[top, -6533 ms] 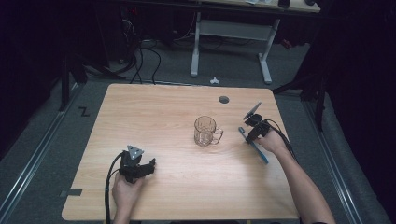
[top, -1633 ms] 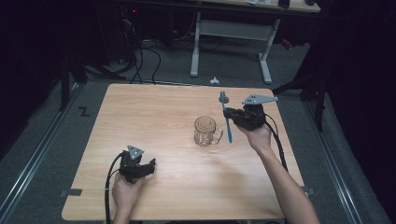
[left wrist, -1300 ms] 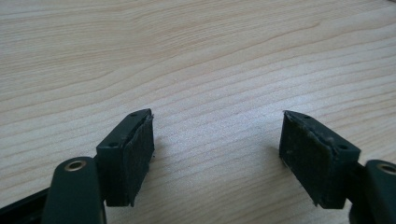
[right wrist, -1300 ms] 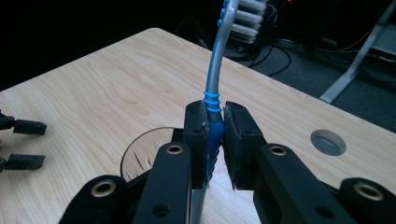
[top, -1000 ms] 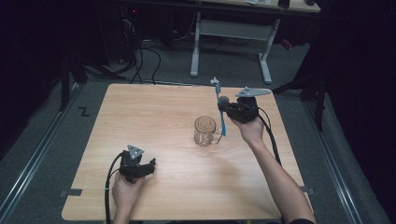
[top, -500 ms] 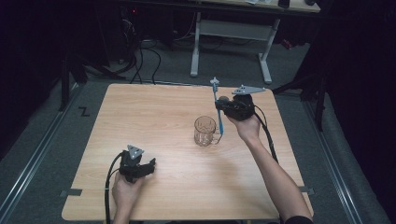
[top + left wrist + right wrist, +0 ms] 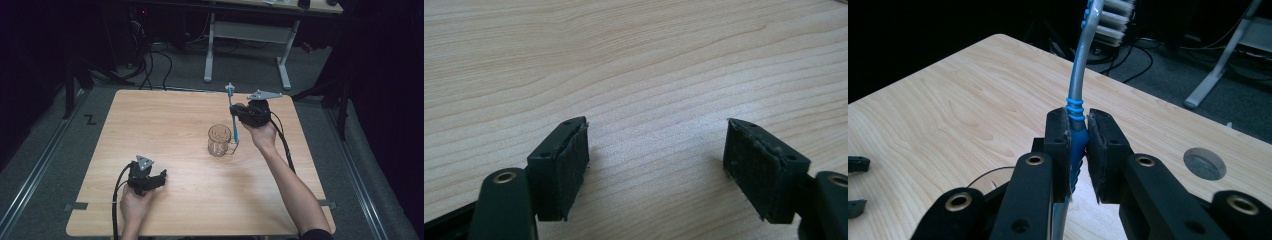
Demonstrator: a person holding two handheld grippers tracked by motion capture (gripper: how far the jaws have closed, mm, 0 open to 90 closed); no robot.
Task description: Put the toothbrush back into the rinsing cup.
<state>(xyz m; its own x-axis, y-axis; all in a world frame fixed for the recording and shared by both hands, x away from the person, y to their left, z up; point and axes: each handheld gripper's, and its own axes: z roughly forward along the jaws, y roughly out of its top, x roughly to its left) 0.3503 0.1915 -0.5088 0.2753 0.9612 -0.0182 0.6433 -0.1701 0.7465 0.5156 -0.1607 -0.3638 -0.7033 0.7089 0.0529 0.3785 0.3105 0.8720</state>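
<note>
Your right gripper [image 7: 239,113] clamped on blue toothbrush [image 7: 1075,100], brush upright between jaws, bristles above them, handle end dipping toward glass mug [image 7: 220,140] just below. Your left gripper [image 7: 656,165] resting on table [image 7: 170,125], jaws wide apart, nothing between.

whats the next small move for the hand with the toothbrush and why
Probably lower it straight down. The right gripper is shut on the toothbrush, held upright, bristles up, its lower end at the rim of the glass mug, so a short descent should seat it inside.
</note>
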